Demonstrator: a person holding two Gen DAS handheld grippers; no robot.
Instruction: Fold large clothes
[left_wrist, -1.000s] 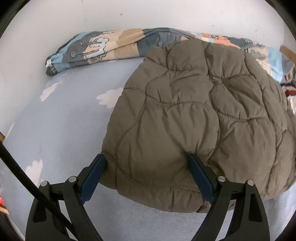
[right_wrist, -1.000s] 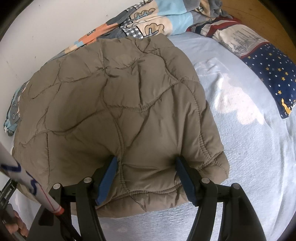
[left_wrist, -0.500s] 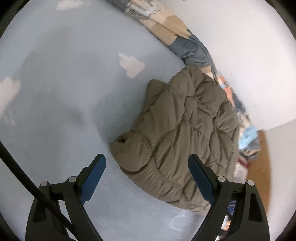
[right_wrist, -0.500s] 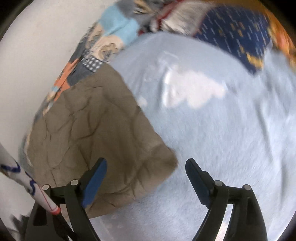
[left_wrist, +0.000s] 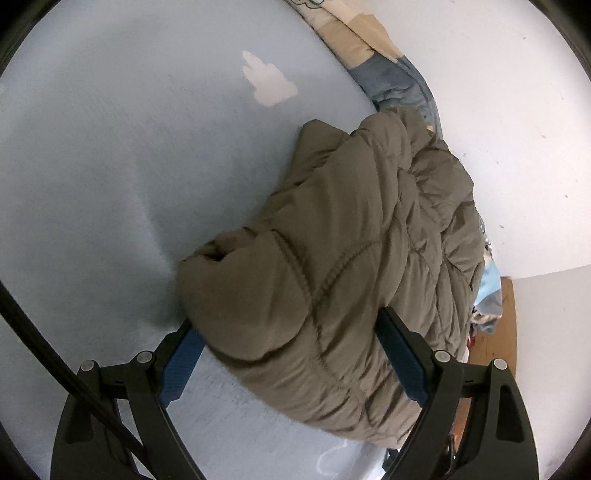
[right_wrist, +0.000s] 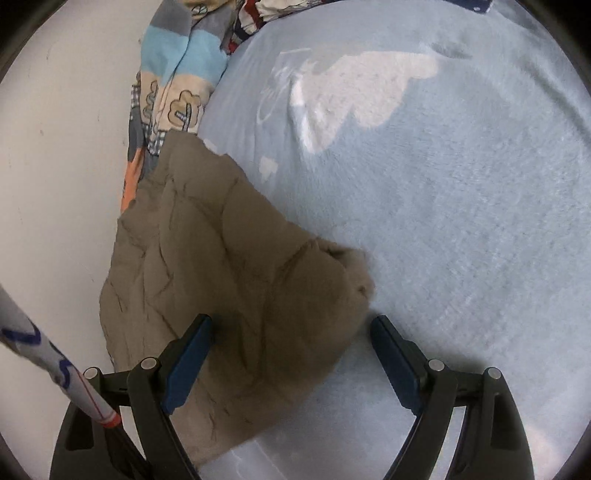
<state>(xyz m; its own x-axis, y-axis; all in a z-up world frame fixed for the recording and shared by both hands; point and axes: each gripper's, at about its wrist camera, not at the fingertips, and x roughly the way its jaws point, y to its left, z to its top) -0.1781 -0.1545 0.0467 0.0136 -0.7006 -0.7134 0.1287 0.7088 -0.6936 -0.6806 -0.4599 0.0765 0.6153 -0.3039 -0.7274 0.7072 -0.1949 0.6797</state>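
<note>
An olive-brown quilted jacket lies folded in a thick bundle on the pale blue bed sheet, close to the wall. My left gripper is open, its jaws wide astride the jacket's near end; the padding bulges between the blue pads. In the right wrist view the jacket lies flat by the wall. My right gripper is open over its near corner: the left finger hangs above the cloth, the right finger above bare sheet.
A patterned cartoon quilt is bunched along the white wall. Wooden floor shows past the bed's end. A black cable and a white marked rod cross the near corners.
Both grippers have rolled and moved from the jacket's near edge to its two ends. The right jaws have widened and let go of the edge. The jacket has kept its place.
</note>
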